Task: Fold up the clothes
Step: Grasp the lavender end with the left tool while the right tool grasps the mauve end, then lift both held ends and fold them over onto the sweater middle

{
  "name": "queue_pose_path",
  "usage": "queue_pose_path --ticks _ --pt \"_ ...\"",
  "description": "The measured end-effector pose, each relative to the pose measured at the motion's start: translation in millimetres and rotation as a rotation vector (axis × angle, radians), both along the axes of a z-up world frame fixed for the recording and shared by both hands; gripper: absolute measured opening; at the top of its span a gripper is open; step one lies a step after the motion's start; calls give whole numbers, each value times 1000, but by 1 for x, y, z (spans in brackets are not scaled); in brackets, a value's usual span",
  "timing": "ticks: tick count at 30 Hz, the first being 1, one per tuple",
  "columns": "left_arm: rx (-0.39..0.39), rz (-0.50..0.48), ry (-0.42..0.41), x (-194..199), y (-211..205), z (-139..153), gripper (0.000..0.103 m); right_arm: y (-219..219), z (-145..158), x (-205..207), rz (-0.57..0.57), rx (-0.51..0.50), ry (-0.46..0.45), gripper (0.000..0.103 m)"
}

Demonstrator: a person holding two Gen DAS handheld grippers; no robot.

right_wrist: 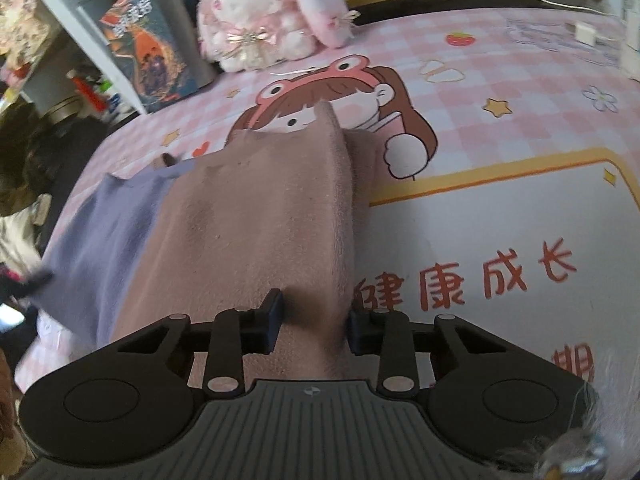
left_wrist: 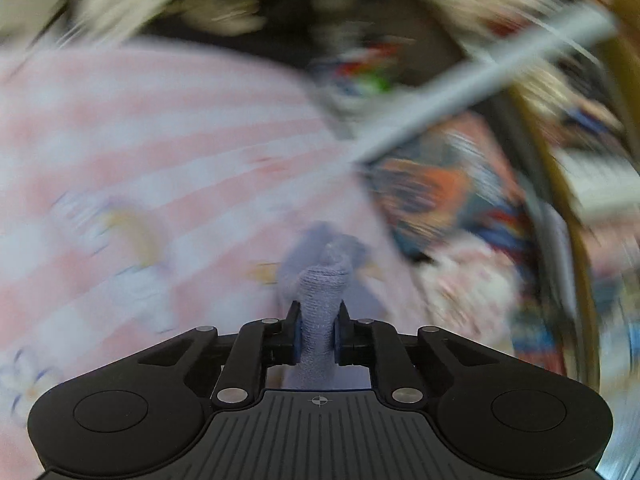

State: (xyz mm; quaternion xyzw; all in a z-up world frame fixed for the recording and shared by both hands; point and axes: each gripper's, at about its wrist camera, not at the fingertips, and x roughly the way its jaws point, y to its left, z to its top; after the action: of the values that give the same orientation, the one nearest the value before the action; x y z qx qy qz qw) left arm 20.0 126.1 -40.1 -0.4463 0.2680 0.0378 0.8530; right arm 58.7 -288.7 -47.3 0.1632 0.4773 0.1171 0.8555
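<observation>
Right gripper (right_wrist: pixel 312 320) pinches the cloth (right_wrist: pixel 256 232), left gripper (left_wrist: pixel 318 330) clamps its purple edge mid-swing; thin bite there could slip free.

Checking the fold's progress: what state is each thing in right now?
Left tongs: shut on lilac cloth.
Right tongs: around a ridge of the pink cloth; grip unclear.
Pink cloth: lifted, partly draped.
Plush rabbit: sitting on the pink checked mat.

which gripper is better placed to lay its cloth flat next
Right: the right gripper holds the dusty pink fleece cloth over the checked mat. The left gripper's view is blurred.
</observation>
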Motion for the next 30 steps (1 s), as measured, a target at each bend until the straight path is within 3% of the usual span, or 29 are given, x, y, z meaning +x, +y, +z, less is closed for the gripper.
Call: queue_pose_path --ticks 2,5,9,13,17,21,25,30 --pt "55 -49 -33 2 -8 6 14 -2 0 4 23 4 -3 29" --pt "-32 69 67 1 9 -18 14 -2 0 8 52 -1 -5 29" --pt "-123 109 142 -1 24 -43 37 -4 -1 12 68 2 -4 29" --pt "-148 100 136 6 18 -54 45 -3 -1 13 66 -4 -4 29" --pt "-142 81 132 15 15 -56 45 0 -1 15 54 -11 -9 29" --pt "-132 60 138 24 15 -58 41 8 -1 19 41 -29 -22 29" --pt "-123 40 145 34 15 -59 18 16 -2 22 29 -46 -35 29" --pt "-142 30 133 37 24 -64 12 21 -2 26 30 -60 -41 29"
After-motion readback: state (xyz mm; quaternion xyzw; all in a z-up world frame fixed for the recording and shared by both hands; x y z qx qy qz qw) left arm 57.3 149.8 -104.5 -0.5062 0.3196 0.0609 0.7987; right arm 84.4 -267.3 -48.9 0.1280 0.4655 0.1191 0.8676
